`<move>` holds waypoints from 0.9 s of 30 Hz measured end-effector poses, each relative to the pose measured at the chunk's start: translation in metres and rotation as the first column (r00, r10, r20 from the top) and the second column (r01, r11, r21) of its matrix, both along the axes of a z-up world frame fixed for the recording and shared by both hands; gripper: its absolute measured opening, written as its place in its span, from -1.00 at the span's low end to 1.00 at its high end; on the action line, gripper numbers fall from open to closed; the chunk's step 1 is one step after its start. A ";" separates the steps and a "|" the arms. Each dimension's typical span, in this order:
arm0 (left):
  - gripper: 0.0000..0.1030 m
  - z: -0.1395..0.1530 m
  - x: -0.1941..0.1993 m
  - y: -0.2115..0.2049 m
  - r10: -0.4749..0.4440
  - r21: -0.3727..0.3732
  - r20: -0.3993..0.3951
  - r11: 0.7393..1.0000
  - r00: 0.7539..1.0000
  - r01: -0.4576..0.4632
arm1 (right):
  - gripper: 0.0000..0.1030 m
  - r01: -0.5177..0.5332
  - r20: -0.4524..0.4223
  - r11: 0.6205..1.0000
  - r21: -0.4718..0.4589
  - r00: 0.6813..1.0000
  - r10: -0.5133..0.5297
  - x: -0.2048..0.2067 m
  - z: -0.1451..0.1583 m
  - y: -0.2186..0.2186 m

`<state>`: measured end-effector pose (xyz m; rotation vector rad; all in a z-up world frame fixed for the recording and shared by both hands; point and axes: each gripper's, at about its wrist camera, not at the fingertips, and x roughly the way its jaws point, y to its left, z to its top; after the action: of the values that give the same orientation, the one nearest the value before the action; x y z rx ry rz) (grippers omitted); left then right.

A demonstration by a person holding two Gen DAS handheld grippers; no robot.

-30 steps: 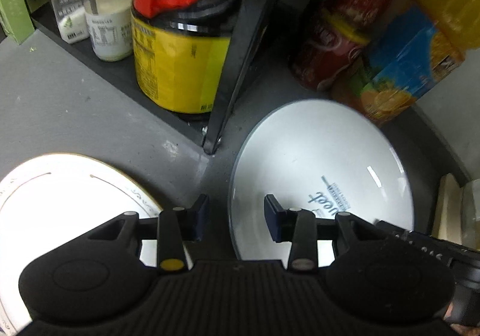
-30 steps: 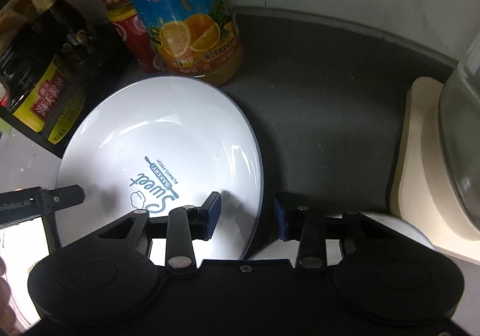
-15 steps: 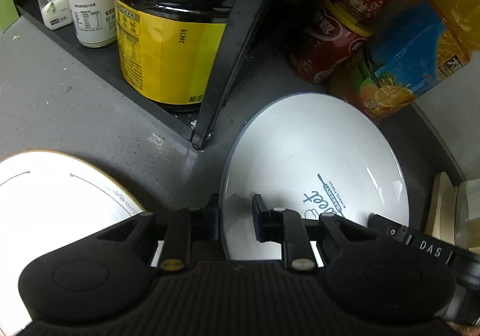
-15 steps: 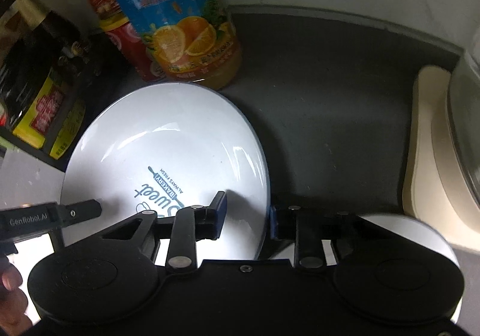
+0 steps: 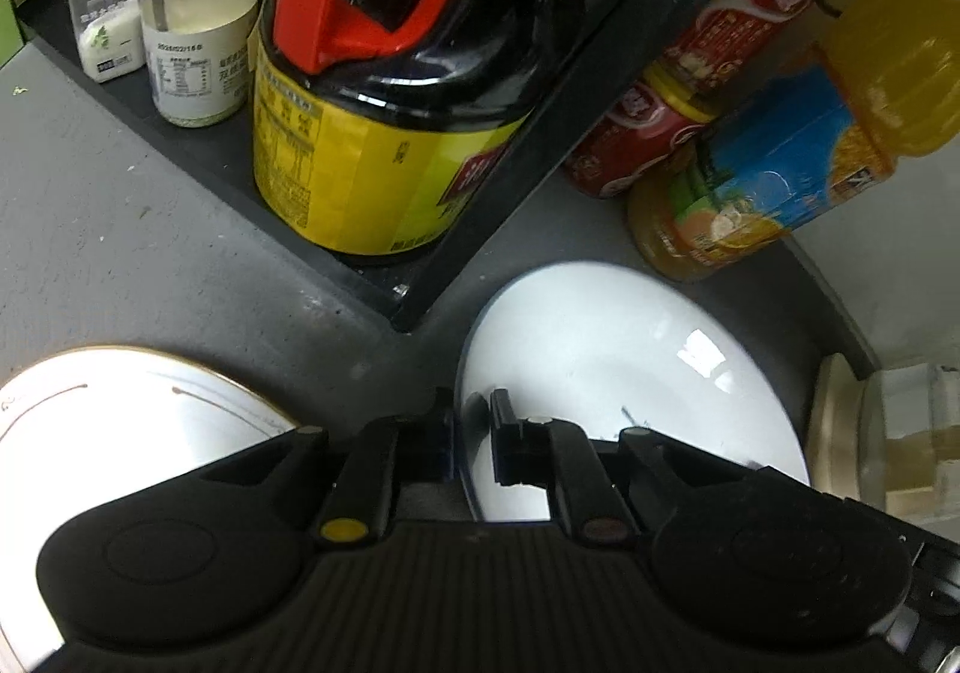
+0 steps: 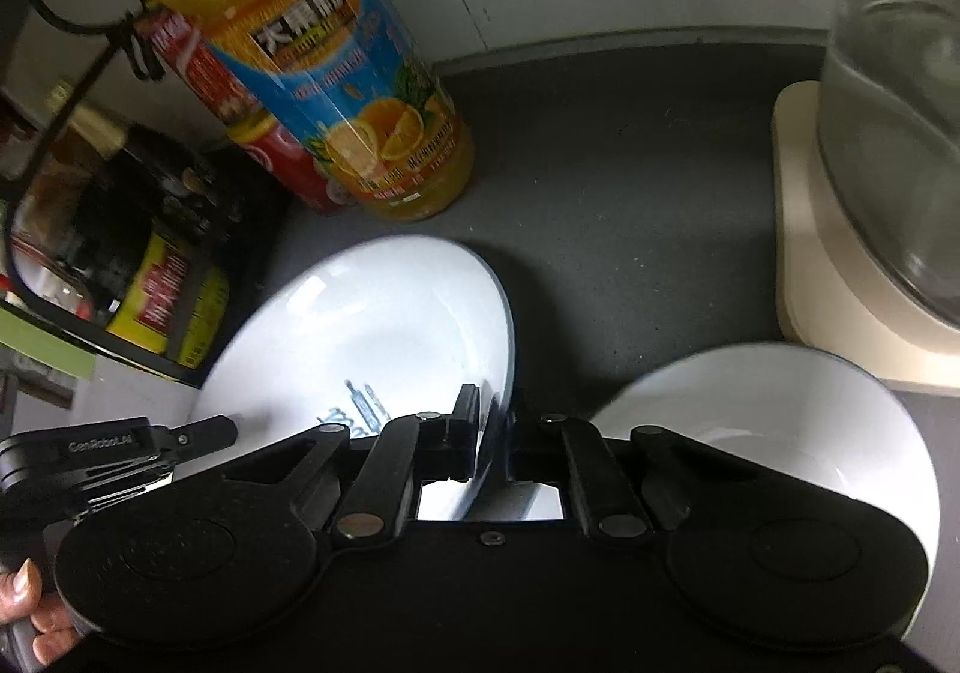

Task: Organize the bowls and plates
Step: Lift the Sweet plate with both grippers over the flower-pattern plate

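Note:
A white plate (image 5: 630,373) with a thin blue rim and blue lettering is held between both grippers above the dark counter. My left gripper (image 5: 471,433) is shut on its left rim. My right gripper (image 6: 495,433) is shut on the right rim of the same plate (image 6: 372,325), which tilts up on that side. A gold-trimmed white plate (image 5: 120,421) lies on the counter under the left gripper's left side. A white bowl (image 6: 780,421) sits below the right gripper's right side. The left gripper's body (image 6: 120,451) shows at the right wrist view's left edge.
A black rack holds a large soy sauce jug (image 5: 384,132) and spice jars (image 5: 198,42) close behind the plate. An orange juice bottle (image 6: 336,90) and red cans (image 5: 648,132) stand at the back. A glass jug on a cream base (image 6: 840,283) is at the right.
Both grippers have gone from open around the blue-rimmed plate's edges to shut on them. The plate has risen off the counter and tilted, and both cameras have lifted with it.

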<state>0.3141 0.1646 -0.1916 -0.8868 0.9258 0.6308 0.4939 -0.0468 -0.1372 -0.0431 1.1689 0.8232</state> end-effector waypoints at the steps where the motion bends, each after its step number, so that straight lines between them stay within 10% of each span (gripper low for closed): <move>1: -0.83 0.001 -0.001 0.000 -0.004 -0.008 0.006 1.000 1.000 0.004 | -0.83 0.010 -0.004 1.000 0.009 1.000 -0.010 -0.001 0.003 -0.003; 27: -0.84 0.050 -0.086 0.002 -0.035 -0.015 0.104 0.999 0.994 0.036 | -0.82 0.051 0.018 0.990 0.131 0.998 -0.054 -0.071 0.045 -0.031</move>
<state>0.2284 0.1666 -0.1420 -0.9079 0.8527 0.5421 0.4228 -0.0780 -0.0919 0.0867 1.0896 0.8489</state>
